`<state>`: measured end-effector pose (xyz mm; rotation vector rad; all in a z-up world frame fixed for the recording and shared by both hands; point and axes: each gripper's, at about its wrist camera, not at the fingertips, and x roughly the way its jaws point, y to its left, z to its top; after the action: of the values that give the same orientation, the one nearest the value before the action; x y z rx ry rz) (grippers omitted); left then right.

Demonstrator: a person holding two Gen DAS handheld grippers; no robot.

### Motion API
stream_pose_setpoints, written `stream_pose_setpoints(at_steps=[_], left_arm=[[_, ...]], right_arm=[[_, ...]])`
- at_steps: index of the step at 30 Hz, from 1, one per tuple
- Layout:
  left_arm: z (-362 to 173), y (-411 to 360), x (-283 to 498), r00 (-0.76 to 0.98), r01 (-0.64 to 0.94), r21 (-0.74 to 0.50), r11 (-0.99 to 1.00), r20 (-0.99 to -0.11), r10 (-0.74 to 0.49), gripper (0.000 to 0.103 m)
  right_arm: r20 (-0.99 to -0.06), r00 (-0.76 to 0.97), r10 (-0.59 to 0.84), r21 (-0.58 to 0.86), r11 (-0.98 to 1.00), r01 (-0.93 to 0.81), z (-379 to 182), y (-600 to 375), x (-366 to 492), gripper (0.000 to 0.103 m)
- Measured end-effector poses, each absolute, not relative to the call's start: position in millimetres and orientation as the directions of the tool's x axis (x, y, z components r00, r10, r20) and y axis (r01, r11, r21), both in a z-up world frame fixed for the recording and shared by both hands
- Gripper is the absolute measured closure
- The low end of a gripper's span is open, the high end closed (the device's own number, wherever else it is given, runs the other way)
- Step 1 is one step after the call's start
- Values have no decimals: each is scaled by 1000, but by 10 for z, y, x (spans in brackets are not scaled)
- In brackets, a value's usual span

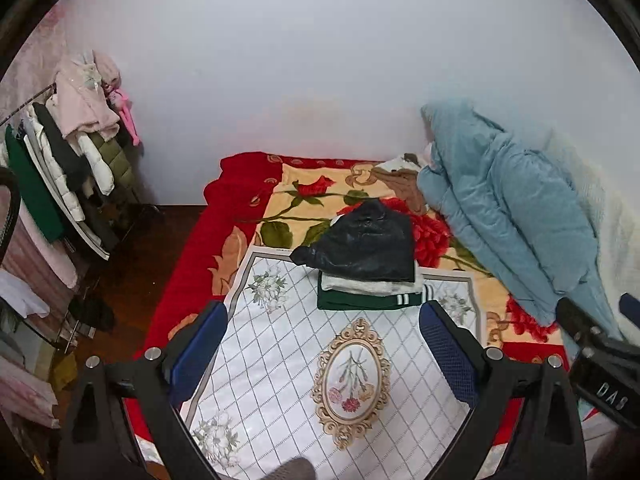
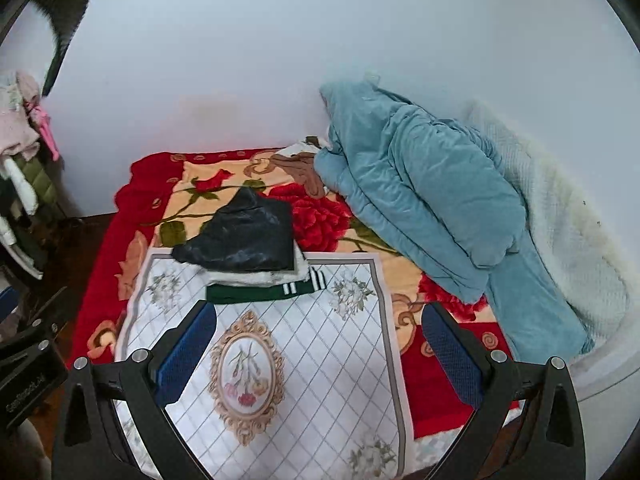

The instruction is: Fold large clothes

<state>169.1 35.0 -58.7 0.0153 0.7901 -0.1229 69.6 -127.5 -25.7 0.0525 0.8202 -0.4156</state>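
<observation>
**Both grippers empty over bed, folded stack ahead**

While hovering above the white floral mat [image 1: 280, 352]: left hand-held gripper [image 1: 320, 356] spread wide, holding nothing; right hand-held gripper [image 2: 320, 356] same. Folded stack [image 1: 368, 264] at mat's far edge — black jacket [image 2: 244, 236] on top, likely slick and limp; better pinched at hem or corners. Blue quilt [image 2: 420, 200] crowds right; mat foreground free.

Left wrist view: up high over the near end of the bed, looking down and forward past its two fingers [image 1: 200, 344] at the white flower mat [image 1: 280, 320] between them. Right wrist view: same height, a bit more to the right, facing the same way. Shared by both: mat, pile of folded clothes [image 1: 368, 264] beyond the fingertips, blue quilt [image 2: 420, 200] right of them.
</observation>
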Motion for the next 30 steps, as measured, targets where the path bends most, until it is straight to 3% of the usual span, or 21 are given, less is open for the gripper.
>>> stream_pose_setpoints(at_steps=[12,30], left_arm=[[-228,354,1281,718,100,-20,995,-691,-86,5],[-92,367,1074,751,60,-21,998,-657,-59,5]], right_arm=[[-691,651,-315,-104,934,342,405,-1244,46,0],[-672,681,-291,-117,950,290,624,-1219,-59,0]])
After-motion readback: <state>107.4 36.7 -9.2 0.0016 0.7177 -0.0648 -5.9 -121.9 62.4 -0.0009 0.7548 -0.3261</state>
